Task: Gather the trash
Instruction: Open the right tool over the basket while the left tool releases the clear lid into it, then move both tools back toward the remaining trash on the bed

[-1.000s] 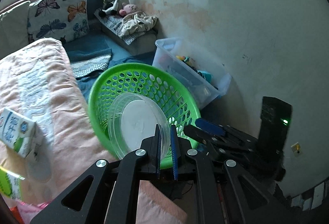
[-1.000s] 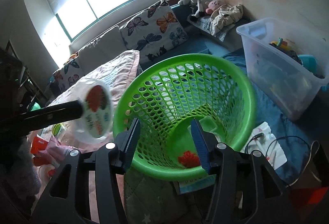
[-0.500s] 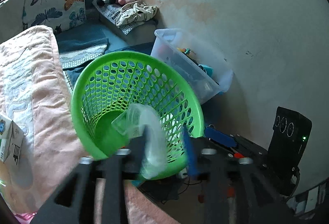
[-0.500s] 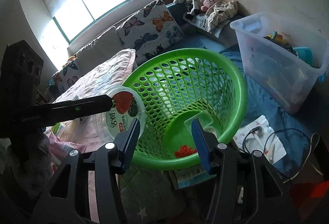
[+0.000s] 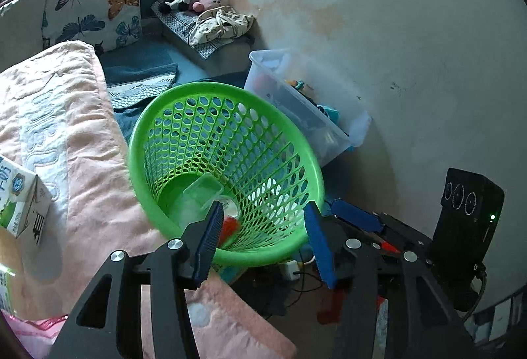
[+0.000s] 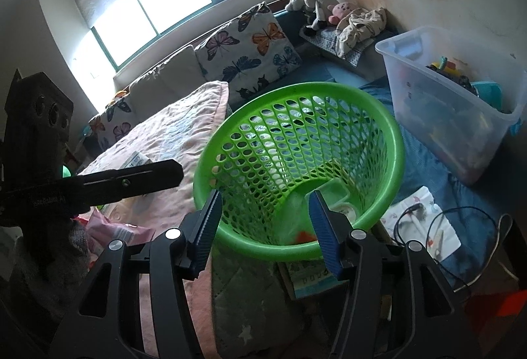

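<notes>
We see the left gripper (image 5: 263,240) tilted down over the near rim of the green basket (image 5: 306,161), low centre of its frame, fingers apart with nothing between them; its jaws have just been opening. The right gripper (image 6: 263,227) tilts down at the same basket (image 6: 388,141) from the other side, lower centre, fingers apart too, jaws just opening a little further, gripping nothing. In the right view the left gripper's black finger (image 6: 131,181) sticks in from the left edge; small print on it is too blurred to read.

At the left edge of the left view we see a carton (image 5: 19,194) on the pink blanket (image 5: 82,128), with Chinese characters only partly visible. A pink wrapper (image 6: 115,227) lies left of the right gripper, print unreadable.

The basket holds trash: a clear tub (image 5: 202,191), a clear round lid (image 5: 230,205) below it, and something red (image 5: 229,227) at the bottom. A clear bin (image 6: 444,102) at right of the right view holds mixed toys.
</notes>
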Demonstrator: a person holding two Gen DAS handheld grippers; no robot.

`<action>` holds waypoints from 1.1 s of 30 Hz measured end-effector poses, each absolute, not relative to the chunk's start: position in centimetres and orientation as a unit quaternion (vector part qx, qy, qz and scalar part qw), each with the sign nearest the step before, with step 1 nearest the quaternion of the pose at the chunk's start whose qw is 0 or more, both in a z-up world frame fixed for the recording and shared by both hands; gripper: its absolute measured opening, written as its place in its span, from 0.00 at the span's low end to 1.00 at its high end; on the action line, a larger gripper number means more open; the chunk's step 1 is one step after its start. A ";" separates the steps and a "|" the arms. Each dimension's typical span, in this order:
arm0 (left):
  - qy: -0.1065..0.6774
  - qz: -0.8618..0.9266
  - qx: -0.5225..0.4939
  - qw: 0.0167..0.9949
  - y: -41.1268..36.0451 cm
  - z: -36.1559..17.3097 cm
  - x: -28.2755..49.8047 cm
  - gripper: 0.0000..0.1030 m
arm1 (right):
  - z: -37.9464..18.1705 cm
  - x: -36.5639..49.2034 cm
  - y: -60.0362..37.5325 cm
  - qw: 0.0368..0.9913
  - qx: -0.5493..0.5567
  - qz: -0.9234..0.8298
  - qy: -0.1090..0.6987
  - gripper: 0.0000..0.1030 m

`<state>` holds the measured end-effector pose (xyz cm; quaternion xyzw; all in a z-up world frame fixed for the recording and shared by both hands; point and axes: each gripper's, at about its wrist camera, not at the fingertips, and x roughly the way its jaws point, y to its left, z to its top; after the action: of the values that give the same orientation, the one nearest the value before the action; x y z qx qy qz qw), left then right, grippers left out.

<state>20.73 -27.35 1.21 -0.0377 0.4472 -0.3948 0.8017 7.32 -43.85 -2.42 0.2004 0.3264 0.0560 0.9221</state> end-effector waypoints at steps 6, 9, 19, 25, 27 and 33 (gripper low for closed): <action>0.430 -0.381 -0.047 0.817 -25.3 2.3 19.2 0.48 | -1.8 6.6 -43.1 0.924 0.194 0.062 0.323 0.55; 0.422 -0.370 -0.048 0.826 -24.0 2.7 18.0 0.48 | -1.4 6.4 -42.4 0.926 0.188 0.066 0.320 0.60; 0.401 -0.323 -0.061 0.855 -17.4 3.4 14.3 0.48 | -0.6 6.1 -38.7 0.927 0.172 0.100 0.319 0.64; 0.386 -0.288 -0.073 0.873 -12.9 3.8 12.2 0.48 | 0.0 6.0 -35.9 0.926 0.157 0.126 0.318 0.67; 0.382 -0.279 -0.079 0.877 -11.7 3.9 11.7 0.48 | 0.2 6.1 -34.9 0.926 0.152 0.136 0.319 0.67; 0.370 -0.236 -0.105 0.892 -7.1 4.1 10.2 0.48 | 0.2 6.2 -31.8 0.920 0.143 0.167 0.325 0.71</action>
<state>10.24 -7.07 4.12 -0.1050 0.3701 -0.2362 0.8923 6.22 -31.84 0.22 0.1431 0.3252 0.1672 0.9197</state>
